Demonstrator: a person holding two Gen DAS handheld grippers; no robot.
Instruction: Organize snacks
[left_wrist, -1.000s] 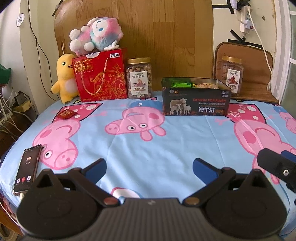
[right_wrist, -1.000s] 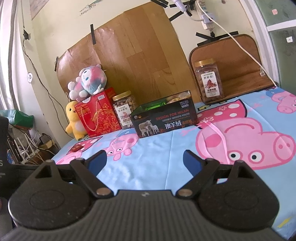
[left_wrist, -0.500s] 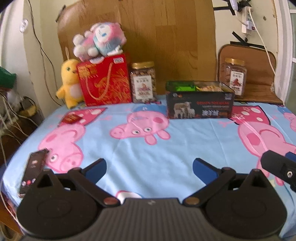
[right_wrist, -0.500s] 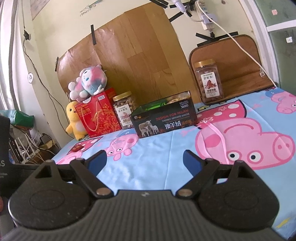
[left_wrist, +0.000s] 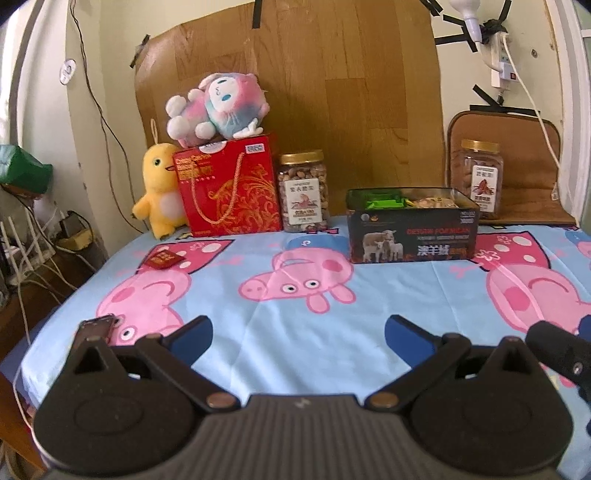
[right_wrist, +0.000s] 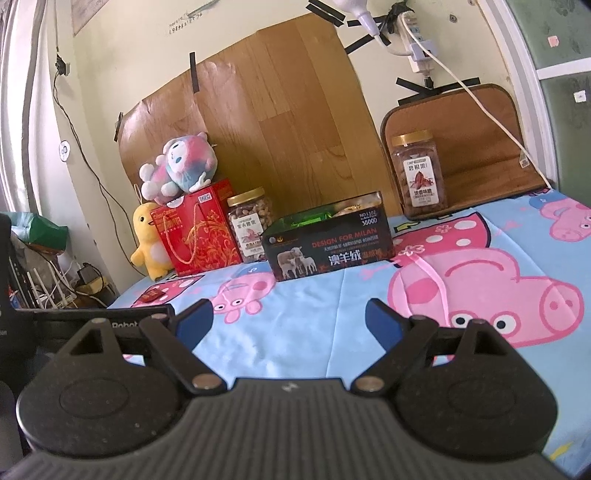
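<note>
A black open box (left_wrist: 412, 236) (right_wrist: 328, 247) holding green and tan snack packs stands at the back of the table. A small red snack packet (left_wrist: 161, 258) (right_wrist: 151, 295) lies flat on the cloth at the left. Beside a red gift box (left_wrist: 229, 188) (right_wrist: 197, 230) stands a nut jar (left_wrist: 303, 192) (right_wrist: 250, 225); a second jar (left_wrist: 481, 182) (right_wrist: 419, 173) is at the back right. My left gripper (left_wrist: 298, 332) hovers open over the near edge, empty. Equally open and empty, my right gripper (right_wrist: 287, 319) hangs just right of it.
A yellow duck toy (left_wrist: 159, 192) and a pink-blue plush (left_wrist: 218, 107) flank and top the gift box. A phone (left_wrist: 96, 326) lies at the near left edge. The pig-print cloth (left_wrist: 295, 306) covers the table. Cables and clutter sit off the left side.
The left wrist view has tilted upward and shifted slightly right, so the wall shows more and the phone sinks behind the gripper. The right gripper has hardly moved. Both stay open.
</note>
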